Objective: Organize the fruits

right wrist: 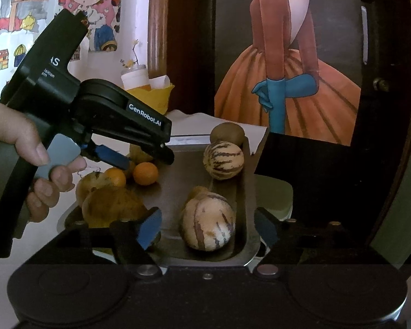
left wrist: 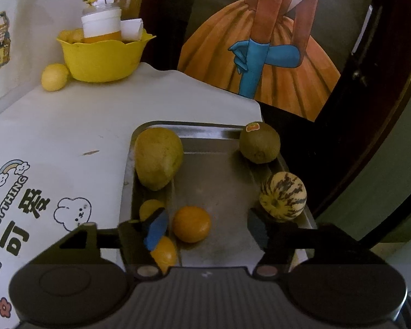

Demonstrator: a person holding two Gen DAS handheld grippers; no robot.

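A metal tray (left wrist: 219,181) holds a pear (left wrist: 157,157), a kiwi (left wrist: 259,142), a striped melon (left wrist: 283,196), an orange (left wrist: 191,223) and two small oranges by the left finger. My left gripper (left wrist: 207,226) is open and empty, low over the tray's near end, the orange between its fingers. In the right wrist view the tray (right wrist: 246,192) holds a near striped melon (right wrist: 208,223), a far one (right wrist: 223,163), oranges (right wrist: 145,173) and a brown fruit (right wrist: 111,205). My right gripper (right wrist: 205,229) is open around the near melon, not gripping. The left gripper (right wrist: 139,156) shows at left.
A yellow bowl (left wrist: 102,57) with a white-lidded jar stands at the table's far left, a lemon (left wrist: 54,77) beside it. The table has a white printed cloth (left wrist: 68,126). A painting of a woman in an orange dress (left wrist: 260,54) stands behind the tray's far edge.
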